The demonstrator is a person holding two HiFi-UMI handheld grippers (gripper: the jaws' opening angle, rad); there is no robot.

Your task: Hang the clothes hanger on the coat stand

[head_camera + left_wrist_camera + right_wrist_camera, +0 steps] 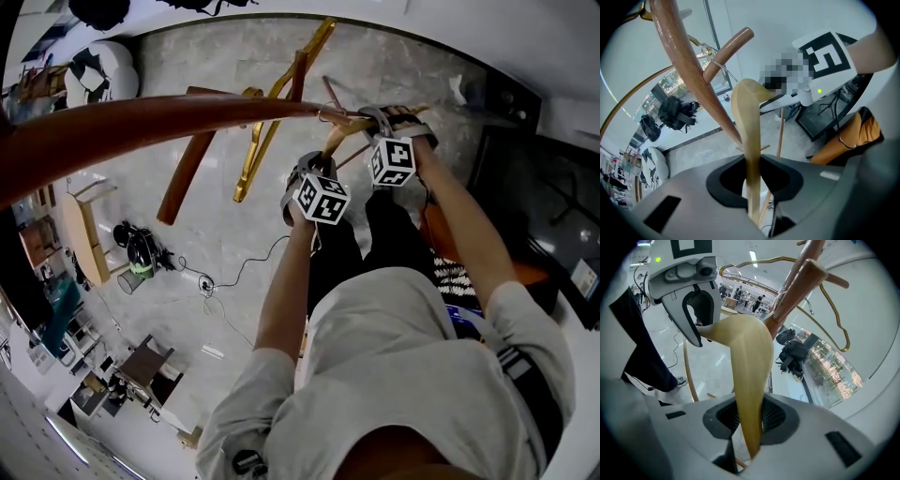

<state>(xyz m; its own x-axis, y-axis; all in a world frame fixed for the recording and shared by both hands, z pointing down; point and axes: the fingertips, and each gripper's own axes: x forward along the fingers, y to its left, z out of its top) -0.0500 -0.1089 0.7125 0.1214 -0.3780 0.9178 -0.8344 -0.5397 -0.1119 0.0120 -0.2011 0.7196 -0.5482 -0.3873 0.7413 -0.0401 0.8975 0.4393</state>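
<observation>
Both grippers hold one pale wooden clothes hanger (343,137) close to the coat stand, a dark brown stand with curved arms (141,127). My left gripper (317,164) is shut on one arm of the hanger (751,140). The right gripper (386,122) is shut on the other arm (747,366). The hanger's metal hook (717,60) lies next to a brown peg (729,48) of the stand. The left gripper view shows the right gripper (799,96), and the right gripper view shows the left gripper (696,310) at the hanger's far end.
A gold wire hanger (267,117) hangs on the stand, also seen as gold wire (836,322). A black screen (534,187) and an orange seat (851,133) stand at the right. Cables (230,277) and wooden furniture (89,234) lie on the pale floor below.
</observation>
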